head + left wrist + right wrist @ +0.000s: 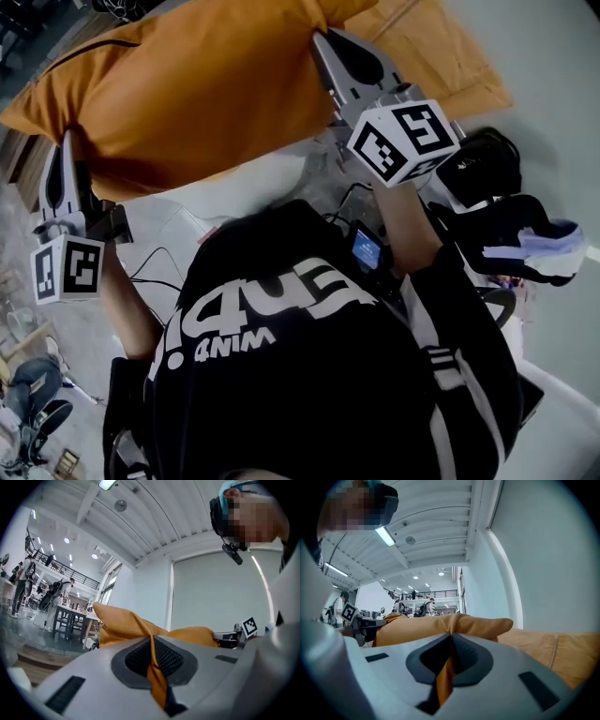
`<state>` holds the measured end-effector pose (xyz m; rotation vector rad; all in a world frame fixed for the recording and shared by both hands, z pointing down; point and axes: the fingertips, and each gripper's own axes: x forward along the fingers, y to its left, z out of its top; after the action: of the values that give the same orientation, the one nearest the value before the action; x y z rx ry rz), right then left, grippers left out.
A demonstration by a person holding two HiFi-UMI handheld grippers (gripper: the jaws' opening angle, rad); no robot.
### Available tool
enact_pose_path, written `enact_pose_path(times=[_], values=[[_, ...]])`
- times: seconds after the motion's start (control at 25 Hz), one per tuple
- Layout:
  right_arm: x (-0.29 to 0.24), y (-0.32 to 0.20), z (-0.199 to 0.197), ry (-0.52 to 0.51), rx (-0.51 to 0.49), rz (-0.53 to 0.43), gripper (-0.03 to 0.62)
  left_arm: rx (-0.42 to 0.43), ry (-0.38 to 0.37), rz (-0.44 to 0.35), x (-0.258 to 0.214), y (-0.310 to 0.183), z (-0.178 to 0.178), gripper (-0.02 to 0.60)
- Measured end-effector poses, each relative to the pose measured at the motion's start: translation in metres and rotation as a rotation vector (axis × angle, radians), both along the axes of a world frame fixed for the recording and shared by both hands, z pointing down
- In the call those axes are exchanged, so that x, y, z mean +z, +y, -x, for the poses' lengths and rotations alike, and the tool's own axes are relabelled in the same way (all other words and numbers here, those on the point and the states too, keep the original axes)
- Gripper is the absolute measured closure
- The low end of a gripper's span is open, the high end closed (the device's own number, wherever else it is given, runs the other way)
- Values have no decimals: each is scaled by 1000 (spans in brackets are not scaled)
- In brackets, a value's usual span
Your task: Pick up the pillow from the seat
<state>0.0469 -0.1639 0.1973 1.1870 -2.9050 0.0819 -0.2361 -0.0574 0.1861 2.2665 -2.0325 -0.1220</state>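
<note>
Between both tongs — orange pillow [192,89] | puffy, creased | lifted

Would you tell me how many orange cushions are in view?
2: the pillow, pinched by both the left gripper and right gripper, and a paler cushion lying beyond it; others may be hidden.

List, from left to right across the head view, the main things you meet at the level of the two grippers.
left gripper, clamped on the pillow's left end → orange pillow → right gripper, clamped on the pillow's right end → black sneaker
</note>
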Motion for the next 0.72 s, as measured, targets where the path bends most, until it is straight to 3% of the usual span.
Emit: enact_pose_path(times=[0.4,0.72], values=[[11,-2,-10,-16,11,25,565,4,-12,16,5,-3,-11,565],[13,-6,-15,-20,10,28,565,32,27,2,14,-5,-15,565]])
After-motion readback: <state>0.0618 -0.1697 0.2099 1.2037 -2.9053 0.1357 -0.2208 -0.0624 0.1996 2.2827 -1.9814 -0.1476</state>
